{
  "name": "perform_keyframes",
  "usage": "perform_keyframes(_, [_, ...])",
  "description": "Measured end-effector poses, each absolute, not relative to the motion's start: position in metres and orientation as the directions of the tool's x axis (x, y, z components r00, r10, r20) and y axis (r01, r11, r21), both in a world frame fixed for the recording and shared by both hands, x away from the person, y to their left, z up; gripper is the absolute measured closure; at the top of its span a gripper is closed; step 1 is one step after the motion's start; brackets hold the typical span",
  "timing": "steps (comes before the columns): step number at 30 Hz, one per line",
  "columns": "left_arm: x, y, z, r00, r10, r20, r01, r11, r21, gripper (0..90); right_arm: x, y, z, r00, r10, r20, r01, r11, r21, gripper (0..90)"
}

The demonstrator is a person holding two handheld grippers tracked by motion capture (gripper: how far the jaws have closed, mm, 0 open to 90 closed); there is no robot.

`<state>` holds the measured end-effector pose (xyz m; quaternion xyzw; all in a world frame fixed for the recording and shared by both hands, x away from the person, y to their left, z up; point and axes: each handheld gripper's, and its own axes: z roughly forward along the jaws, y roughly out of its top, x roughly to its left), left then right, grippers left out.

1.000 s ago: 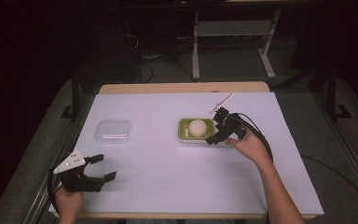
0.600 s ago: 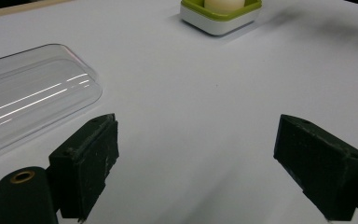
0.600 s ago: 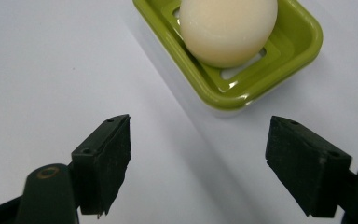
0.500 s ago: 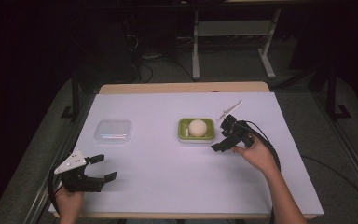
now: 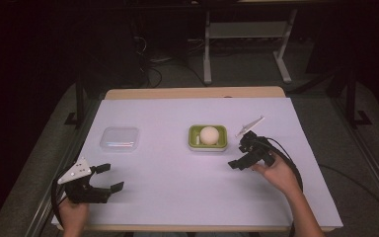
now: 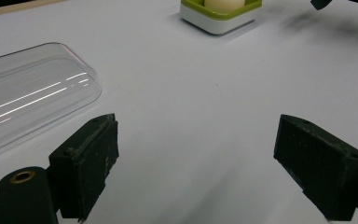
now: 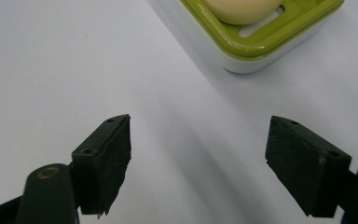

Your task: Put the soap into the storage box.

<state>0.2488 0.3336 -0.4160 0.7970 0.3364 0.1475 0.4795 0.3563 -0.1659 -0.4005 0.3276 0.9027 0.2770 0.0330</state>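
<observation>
Right tool point(image 5: 243, 157), jaws spread, hovers just beside the green soap dish point(image 5: 207, 138) holding pale soap point(image 5: 209, 134); left tool point(image 5: 101, 178), also spread, waits near the clear lid point(image 5: 120, 138), likely meant to cover it.

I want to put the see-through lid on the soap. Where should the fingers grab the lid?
Probably across the clear lid's shorter width, coming straight down from above. It lies flat on the table with low, rounded edges, so a sideways approach finds little to pinch. The open left gripper sits nearest.
</observation>
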Motion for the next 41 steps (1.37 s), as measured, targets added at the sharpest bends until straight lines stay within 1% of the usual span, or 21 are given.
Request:
perform_keyframes(6, [0.249,0.334,-0.416,0.730,0.678,-0.088,0.395,-0.313,0.864,13.2,0.345,-0.173,-0.405,-0.777,0.616,0.127,0.580,0.623,0.525,22.2])
perform_keyframes(18, [0.248,0.333,-0.416,0.732,0.676,-0.085,0.390,-0.313,0.866,13.2,0.306,-0.193,-0.413,-0.768,0.628,0.123,0.579,0.600,0.552,22.6])
perform_keyframes(29, [0.248,0.332,-0.417,0.736,0.671,-0.087,0.390,-0.316,0.865,13.2,0.278,-0.206,-0.425,-0.743,0.654,0.144,0.607,0.567,0.557,22.4])
perform_keyframes(30, [0.248,0.332,-0.417,0.736,0.672,-0.089,0.392,-0.315,0.865,13.2,0.274,-0.208,-0.426,-0.745,0.653,0.134,0.602,0.572,0.557,22.4])
perform_keyframes(32, [0.249,0.331,-0.417,0.740,0.667,-0.084,0.387,-0.320,0.865,13.2,0.266,-0.211,-0.426,-0.733,0.666,0.138,0.607,0.549,0.575,21.9])
perform_keyframes(34, [0.250,0.329,-0.418,0.741,0.666,-0.088,0.390,-0.320,0.863,13.2,0.254,-0.214,-0.428,-0.717,0.679,0.157,0.610,0.502,0.613,21.5])
perform_keyframes(37, [0.250,0.327,-0.418,0.743,0.665,-0.084,0.390,-0.327,0.861,13.2,0.240,-0.216,-0.429,-0.713,0.688,0.136,0.598,0.495,0.630,20.6])
perform_keyframes(41, [0.250,0.327,-0.417,0.745,0.663,-0.074,0.382,-0.332,0.862,13.2,0.230,-0.216,-0.428,-0.707,0.692,0.147,0.602,0.481,0.637,19.9])
